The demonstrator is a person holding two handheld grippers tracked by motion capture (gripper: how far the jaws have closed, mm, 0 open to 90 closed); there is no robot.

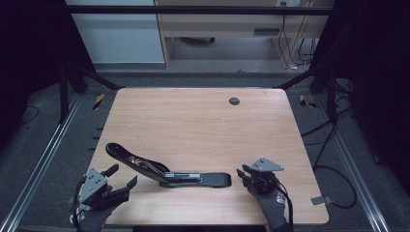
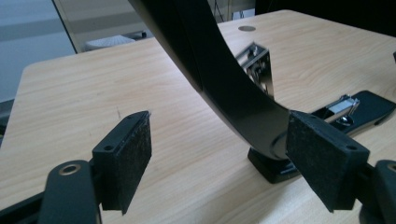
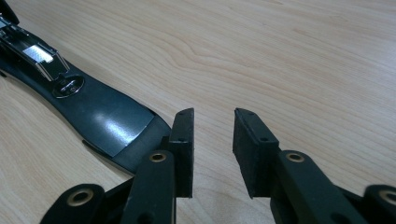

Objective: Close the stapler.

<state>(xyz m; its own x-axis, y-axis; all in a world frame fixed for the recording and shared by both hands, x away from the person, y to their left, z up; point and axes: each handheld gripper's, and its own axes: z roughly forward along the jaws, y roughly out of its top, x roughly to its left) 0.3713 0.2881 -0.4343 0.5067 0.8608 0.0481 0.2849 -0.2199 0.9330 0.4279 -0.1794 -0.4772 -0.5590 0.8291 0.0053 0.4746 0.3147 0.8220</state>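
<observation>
Long black stapler (image 1: 167,170) lying open near the front edge of the wooden table (image 1: 203,121), base flat, upper arm (image 1: 133,159) raised and slanting toward the person's left. Left gripper (image 1: 123,178), held at the front-left corner, jaws wide apart; in the left gripper view the curved arm (image 2: 219,79) rises just ahead of the pads, near the right one, and whether it touches cannot be told. Right gripper (image 1: 244,175), just beside the base's rounded end (image 3: 116,128), jaws parted by a narrow gap and holding nothing. Step in hand, as judged: approach, with both grippers stationed at either end of the stapler and no grasp made. The next move probably calls for the right gripper to steady the base while the left closes on the raised arm.
</observation>
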